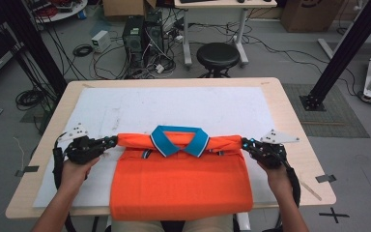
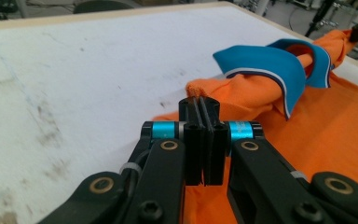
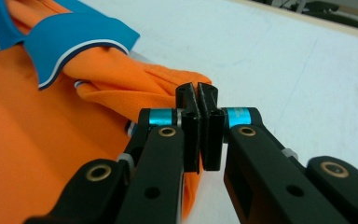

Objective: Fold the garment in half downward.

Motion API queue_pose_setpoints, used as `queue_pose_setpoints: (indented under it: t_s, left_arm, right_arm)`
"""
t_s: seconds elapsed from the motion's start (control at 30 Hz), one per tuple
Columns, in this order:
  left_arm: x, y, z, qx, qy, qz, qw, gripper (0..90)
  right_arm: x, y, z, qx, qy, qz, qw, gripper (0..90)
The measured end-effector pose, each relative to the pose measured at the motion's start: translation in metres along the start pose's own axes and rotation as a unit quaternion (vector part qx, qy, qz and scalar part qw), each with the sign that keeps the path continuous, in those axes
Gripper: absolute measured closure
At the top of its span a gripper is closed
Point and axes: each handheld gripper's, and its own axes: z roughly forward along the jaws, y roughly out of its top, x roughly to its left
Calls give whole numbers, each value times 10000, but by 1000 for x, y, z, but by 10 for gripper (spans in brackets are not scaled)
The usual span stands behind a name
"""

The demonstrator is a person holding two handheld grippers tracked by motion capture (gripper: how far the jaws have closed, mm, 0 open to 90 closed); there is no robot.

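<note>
An orange polo shirt (image 1: 181,183) with a blue collar (image 1: 179,140) lies folded on the white mat, its lower edge hanging over the table's near side. My left gripper (image 1: 114,141) is shut on the shirt's left shoulder fold; in the left gripper view the jaws (image 2: 199,106) pinch orange cloth (image 2: 242,93) beside the collar (image 2: 270,65). My right gripper (image 1: 244,143) is shut on the right shoulder fold; in the right gripper view its jaws (image 3: 198,93) clamp bunched orange fabric (image 3: 135,79) near the collar (image 3: 70,42). The shirt's top is stretched between both grippers.
A white mat (image 1: 174,104) covers most of the wooden table (image 1: 294,116). Behind the table stand a black stool (image 1: 217,55), computer towers (image 1: 142,34) and loose cables on the floor. A black frame post (image 1: 343,53) rises at the right.
</note>
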Motion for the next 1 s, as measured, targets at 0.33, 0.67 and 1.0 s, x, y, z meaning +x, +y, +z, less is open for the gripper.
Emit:
queue_pose_setpoints:
  t_s: [0.33, 0.67, 1.0]
  left_arm:
    - [-11, -32, -13, 611, -311, 47, 9976, 884]
    - [-23, -49, -23, 817, -578, 154, 9949, 883]
    - [-9, -27, -15, 426, -137, -240, 9987, 438]
  right_arm:
    - [10, -23, -15, 440, 290, -181, 9984, 895]
    - [19, -41, -29, 757, 567, -125, 9954, 895]
    - [10, -32, -29, 247, 361, 207, 9988, 541]
